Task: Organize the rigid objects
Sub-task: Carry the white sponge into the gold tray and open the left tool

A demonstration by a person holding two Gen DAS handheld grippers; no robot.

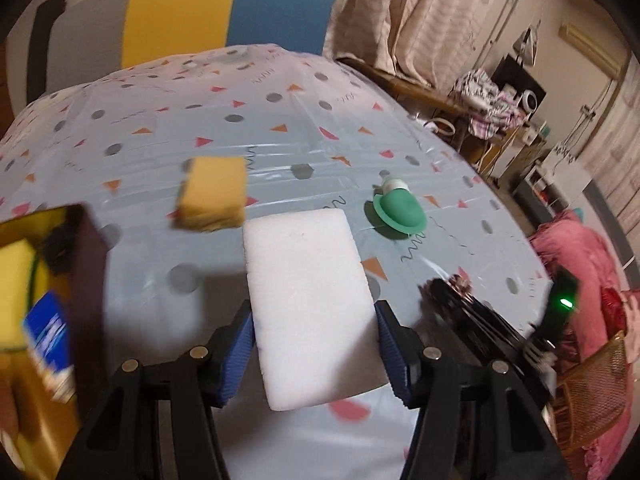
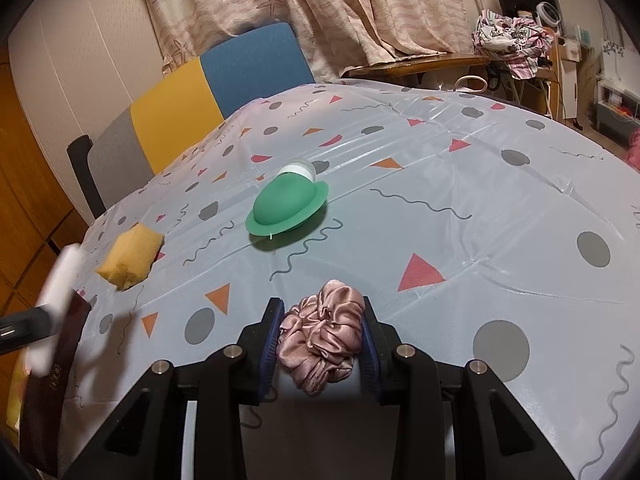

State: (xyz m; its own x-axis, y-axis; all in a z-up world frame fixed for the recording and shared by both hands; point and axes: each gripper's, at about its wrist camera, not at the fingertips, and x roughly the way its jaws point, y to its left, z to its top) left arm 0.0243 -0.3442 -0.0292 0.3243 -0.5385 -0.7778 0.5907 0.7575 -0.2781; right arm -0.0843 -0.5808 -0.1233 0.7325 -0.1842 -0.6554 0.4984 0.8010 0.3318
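Note:
My left gripper (image 1: 314, 336) is shut on a white sponge block (image 1: 308, 300) and holds it above the table. The block also shows blurred at the left edge of the right wrist view (image 2: 60, 296). My right gripper (image 2: 320, 340) is shut on a pink satin scrunchie (image 2: 322, 340) just above the tablecloth. A yellow sponge (image 1: 212, 196) (image 2: 130, 258) lies on the table. A green dome-shaped silicone item with a white cap (image 1: 400, 210) (image 2: 286, 208) lies further right. A dark box (image 1: 86, 280) (image 2: 52, 380) stands at the left and holds a yellow sponge (image 1: 16, 272) and a blue packet (image 1: 48, 340).
The table wears a light blue patterned plastic cloth (image 2: 480, 200). A grey, yellow and blue chair (image 1: 180, 16) (image 2: 200, 96) stands behind the table. The right gripper's body shows at the right of the left view (image 1: 500, 324). A wicker basket (image 1: 592, 384) is off the table at the right.

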